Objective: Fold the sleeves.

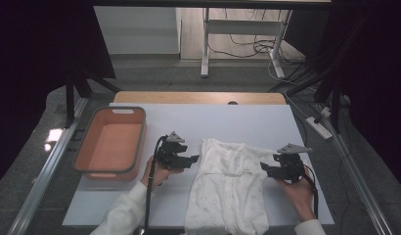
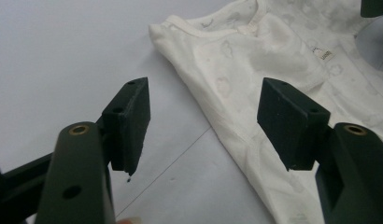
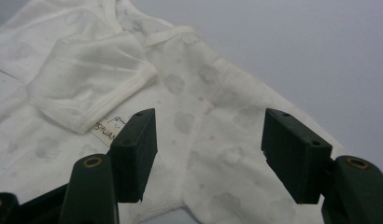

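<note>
One white cotton baby garment (image 1: 228, 188), printed with faint grey clouds, is lying flat at the near middle of the white table cover (image 1: 267, 122), its lower part hanging toward the near edge. Two grippers are flanking it. The left gripper (image 1: 192, 159) is hovering just beside the garment's left edge, jaws spread and holding nothing. The right gripper (image 1: 263, 167) is poised over the right shoulder, jaws likewise spread and empty. This is probably the approach before a fold: next, each gripper likely needs lowering to pinch an edge. Farther left, one orange plastic basket (image 1: 135, 142) is sitting empty.
</note>
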{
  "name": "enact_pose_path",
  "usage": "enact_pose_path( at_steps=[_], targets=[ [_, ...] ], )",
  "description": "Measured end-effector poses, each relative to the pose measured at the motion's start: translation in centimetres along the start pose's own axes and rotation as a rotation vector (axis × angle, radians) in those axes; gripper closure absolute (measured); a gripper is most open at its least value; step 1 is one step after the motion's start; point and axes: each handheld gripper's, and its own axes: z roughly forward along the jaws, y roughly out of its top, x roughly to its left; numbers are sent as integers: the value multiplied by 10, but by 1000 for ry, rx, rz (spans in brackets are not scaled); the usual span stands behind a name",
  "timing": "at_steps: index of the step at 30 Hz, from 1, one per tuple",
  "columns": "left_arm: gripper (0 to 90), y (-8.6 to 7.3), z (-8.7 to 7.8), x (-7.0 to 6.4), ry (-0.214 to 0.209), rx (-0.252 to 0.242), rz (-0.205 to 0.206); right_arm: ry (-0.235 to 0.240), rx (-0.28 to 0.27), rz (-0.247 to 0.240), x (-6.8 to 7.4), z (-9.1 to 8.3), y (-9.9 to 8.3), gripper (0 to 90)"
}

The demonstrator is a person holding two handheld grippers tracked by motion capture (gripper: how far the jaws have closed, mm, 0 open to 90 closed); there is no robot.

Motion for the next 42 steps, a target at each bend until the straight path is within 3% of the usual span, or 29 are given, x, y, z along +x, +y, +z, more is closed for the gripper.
enact_pose_path(
  at_steps=[11, 20, 23, 27, 35, 42],
  targets=[
    [352, 0, 0, 2, 1, -3, -5, -45, 5, 29, -15, -12, -11, 358],
    [352, 0, -1, 1, 4, -1, 2, -146, -17, 131, -45, -36, -24, 359],
    [352, 0, -1, 1, 3, -3, -2, -186, 1, 157, -56, -38, -29, 360],
    [350, 0, -1, 1, 3, -2, -3, -198, 21, 216, -67, -38, -35, 359],
    [350, 0, -1, 1, 4, -2, -1, -261, 58, 247, -75, -39, -41, 364],
    [350, 0, -1, 2, 5, -1, -3, -289, 88, 271, -80, -38, -46, 371]
  ],
)
